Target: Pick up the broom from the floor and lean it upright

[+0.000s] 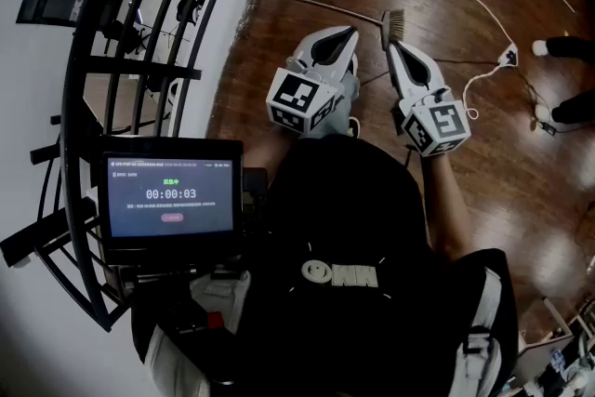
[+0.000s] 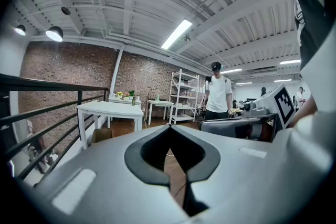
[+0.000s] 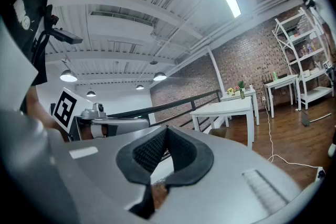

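Black screen (image 1: pixel 170 195) reads 00:00:03; left gripper (image 1: pixel 348 33) and right gripper (image 1: pixel 390 47), both clenched empty, hover above the floor-lying broom (image 1: pixel 395 20).

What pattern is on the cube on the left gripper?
Black squares on white; the cube shows best in the head view.

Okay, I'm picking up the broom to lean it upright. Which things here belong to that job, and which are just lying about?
For the job:
- broom, flat on the floor
- left gripper, shut, empty
- right gripper, shut, empty

Just lying about:
- power strip
- screen
- white table
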